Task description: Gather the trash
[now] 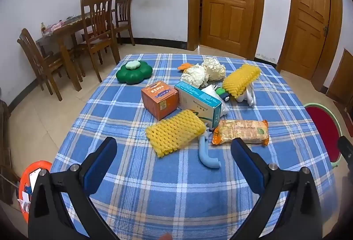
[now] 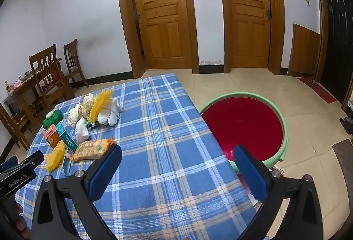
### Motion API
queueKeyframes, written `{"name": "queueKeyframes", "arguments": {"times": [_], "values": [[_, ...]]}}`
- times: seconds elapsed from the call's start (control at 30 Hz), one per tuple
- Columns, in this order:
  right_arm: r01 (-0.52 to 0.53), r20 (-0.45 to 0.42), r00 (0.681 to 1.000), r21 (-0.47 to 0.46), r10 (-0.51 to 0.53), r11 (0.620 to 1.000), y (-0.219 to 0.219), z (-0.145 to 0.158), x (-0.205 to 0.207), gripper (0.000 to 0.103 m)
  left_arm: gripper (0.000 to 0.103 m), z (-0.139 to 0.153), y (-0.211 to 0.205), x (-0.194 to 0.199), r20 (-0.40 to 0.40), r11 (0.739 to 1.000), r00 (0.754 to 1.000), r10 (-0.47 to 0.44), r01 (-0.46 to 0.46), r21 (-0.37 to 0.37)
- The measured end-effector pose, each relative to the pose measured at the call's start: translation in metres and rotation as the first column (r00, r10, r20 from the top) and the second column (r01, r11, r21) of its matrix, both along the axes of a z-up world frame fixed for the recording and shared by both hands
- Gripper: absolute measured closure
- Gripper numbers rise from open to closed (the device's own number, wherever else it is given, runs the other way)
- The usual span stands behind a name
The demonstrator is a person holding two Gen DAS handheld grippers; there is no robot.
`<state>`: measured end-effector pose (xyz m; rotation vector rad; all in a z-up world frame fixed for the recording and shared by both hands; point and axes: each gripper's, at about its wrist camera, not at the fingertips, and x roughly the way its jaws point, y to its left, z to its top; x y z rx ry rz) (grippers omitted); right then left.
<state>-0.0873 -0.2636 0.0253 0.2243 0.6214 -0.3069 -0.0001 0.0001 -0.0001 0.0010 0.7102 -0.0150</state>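
Trash lies on a blue plaid tablecloth [image 1: 176,184]: a yellow foam net [image 1: 175,132], a blue curved foam piece [image 1: 206,155], a cracker packet [image 1: 241,132], an orange box [image 1: 159,98], a teal box [image 1: 199,105], crumpled paper [image 1: 204,73], a second yellow net [image 1: 241,79] over white foam [image 1: 248,95]. My left gripper [image 1: 174,165] is open and empty, just short of the near net. My right gripper [image 2: 176,171] is open and empty over the table's right edge, beside a red basin with a green rim [image 2: 242,127] on the floor.
A green flower-shaped container [image 1: 134,73] sits at the table's far left. An orange basin [image 1: 26,184] stands on the floor at the left. A wooden dining table with chairs [image 1: 72,41] is behind. Two wooden doors [image 2: 163,17] line the far wall.
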Motion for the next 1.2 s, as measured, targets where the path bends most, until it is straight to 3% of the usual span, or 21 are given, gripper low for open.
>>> {"name": "queueKeyframes", "arguments": {"times": [1.2], "values": [[-0.007, -0.020, 1.000, 0.009, 0.007, 1.000, 0.004, -0.002, -0.001, 0.000, 0.001, 0.000, 0.009, 0.000, -0.022, 1.000, 1.000, 0.013, -0.014, -0.016]]}}
